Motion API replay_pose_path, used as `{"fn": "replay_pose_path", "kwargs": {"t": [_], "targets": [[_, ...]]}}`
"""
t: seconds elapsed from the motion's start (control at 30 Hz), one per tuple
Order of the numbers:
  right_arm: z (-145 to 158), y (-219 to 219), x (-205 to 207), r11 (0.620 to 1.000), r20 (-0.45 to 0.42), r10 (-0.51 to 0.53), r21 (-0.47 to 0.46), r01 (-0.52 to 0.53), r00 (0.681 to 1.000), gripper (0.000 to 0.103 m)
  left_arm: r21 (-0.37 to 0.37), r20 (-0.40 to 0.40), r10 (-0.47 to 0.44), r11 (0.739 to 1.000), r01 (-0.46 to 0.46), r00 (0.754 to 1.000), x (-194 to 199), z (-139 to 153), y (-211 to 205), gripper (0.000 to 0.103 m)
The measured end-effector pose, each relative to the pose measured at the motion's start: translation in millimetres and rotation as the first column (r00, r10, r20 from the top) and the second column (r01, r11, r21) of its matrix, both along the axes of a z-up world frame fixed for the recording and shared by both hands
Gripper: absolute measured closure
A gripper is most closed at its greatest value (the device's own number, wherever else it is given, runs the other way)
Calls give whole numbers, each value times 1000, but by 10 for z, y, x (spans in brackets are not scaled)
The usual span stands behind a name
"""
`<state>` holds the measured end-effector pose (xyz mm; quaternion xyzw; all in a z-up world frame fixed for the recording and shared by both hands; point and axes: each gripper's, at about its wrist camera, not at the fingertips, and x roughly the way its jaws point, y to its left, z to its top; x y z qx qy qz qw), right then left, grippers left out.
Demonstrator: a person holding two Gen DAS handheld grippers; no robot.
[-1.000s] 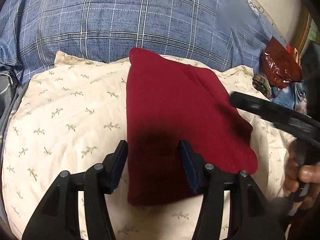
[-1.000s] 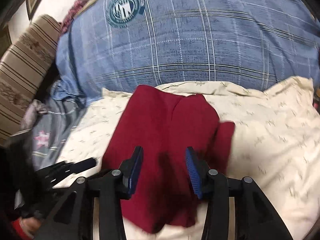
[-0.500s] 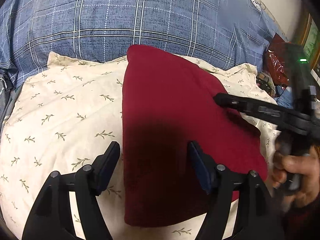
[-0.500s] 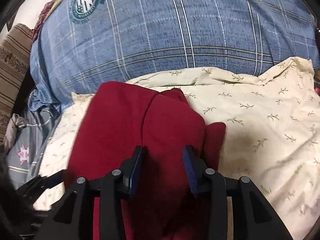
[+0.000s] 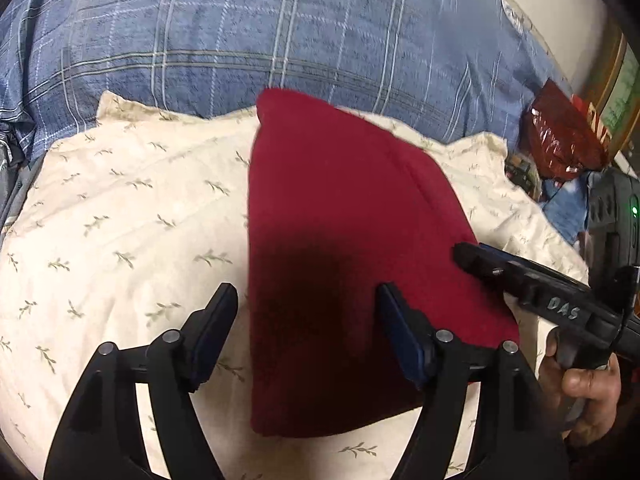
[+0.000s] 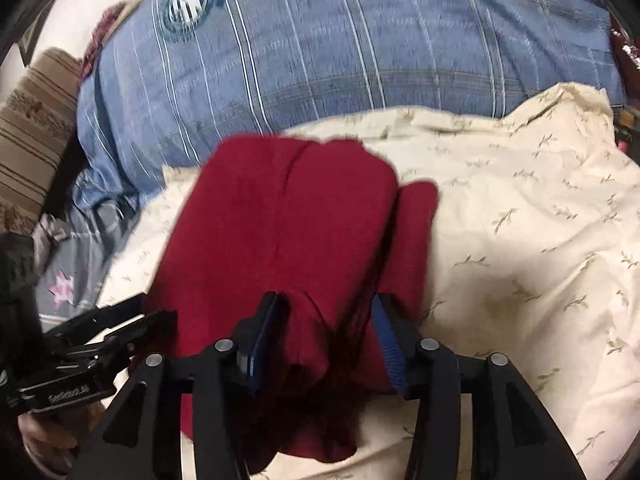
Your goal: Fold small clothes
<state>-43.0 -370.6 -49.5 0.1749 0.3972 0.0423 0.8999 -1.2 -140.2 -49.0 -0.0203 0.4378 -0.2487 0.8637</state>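
Note:
A dark red folded garment (image 5: 344, 240) lies on a cream leaf-print sheet (image 5: 120, 220). My left gripper (image 5: 308, 328) is open, its jaws straddling the garment's near left edge just above it. In the right wrist view the garment (image 6: 288, 216) shows folded layers with a flap on its right side. My right gripper (image 6: 324, 340) is open, its jaws either side of a raised fold at the garment's near edge. The right gripper also shows in the left wrist view (image 5: 468, 254), its tip at the garment's right edge.
A blue plaid cushion (image 5: 280, 28) rises behind the sheet. A shiny red packet (image 5: 560, 136) and blue clutter lie at the far right. A striped brown cushion (image 6: 32, 132) and grey star-print fabric (image 6: 68, 276) lie at the left.
My right gripper has moved in over the garment's near edge, with a fold between its jaws. My left gripper has opened a bit wider and come closer to the garment.

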Motion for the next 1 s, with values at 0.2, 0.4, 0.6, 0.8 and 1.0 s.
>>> {"fn": "replay_pose_path", "kwargs": {"t": [0.2,0.4,0.6,0.8,1.0], "targets": [[-54,-364,128,988,17,-73,134,70,997,20,-63,-34,14,998,-16,999,180,2,74,22],[-319,-436,394,971,-47,-27,236,37,999,18,-118,-92,-25,993,14,995,382,-96,33,19],[-372,-300,484,970,-39,30,243,-19,999,17,-124,-117,-56,991,42,992,517,-205,-71,17],[-333,-125,525,985,-12,69,159,-67,998,34,-123,-108,-63,991,49,992,561,-241,-120,17],[-87,-33,427,993,28,76,88,-78,997,71,-102,-66,-73,993,66,995,497,-182,-192,40]]}}
